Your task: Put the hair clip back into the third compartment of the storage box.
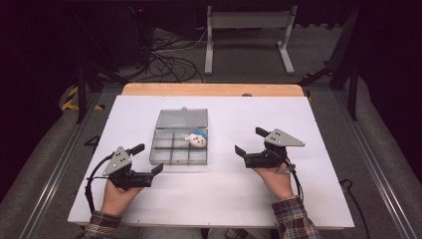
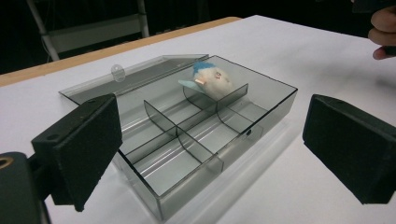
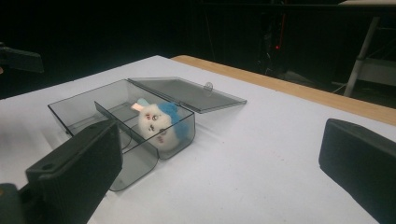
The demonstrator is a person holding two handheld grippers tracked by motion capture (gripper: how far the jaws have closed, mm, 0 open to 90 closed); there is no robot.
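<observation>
A white table top [image 1: 224, 199] with a bare wooden strip [image 1: 214, 89] along its far edge stands in a dark room. Grey carpet-like floor [image 1: 45, 164] flanks it, with metal rails [image 1: 64, 154] running along both sides. Beyond the far edge, a tangle of black cables [image 1: 169, 62] lies on the floor beside a pale metal stand [image 1: 249, 35]. Yellow-black hazard tape [image 1: 69, 99] marks the left. The backdrop is black.

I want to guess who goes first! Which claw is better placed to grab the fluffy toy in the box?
Probably the right claw. The plush toy sits in the clear box's back right compartment, on that claw's side, and its jaws are open towards it. The left claw is open by the front left corner, farther away.
</observation>
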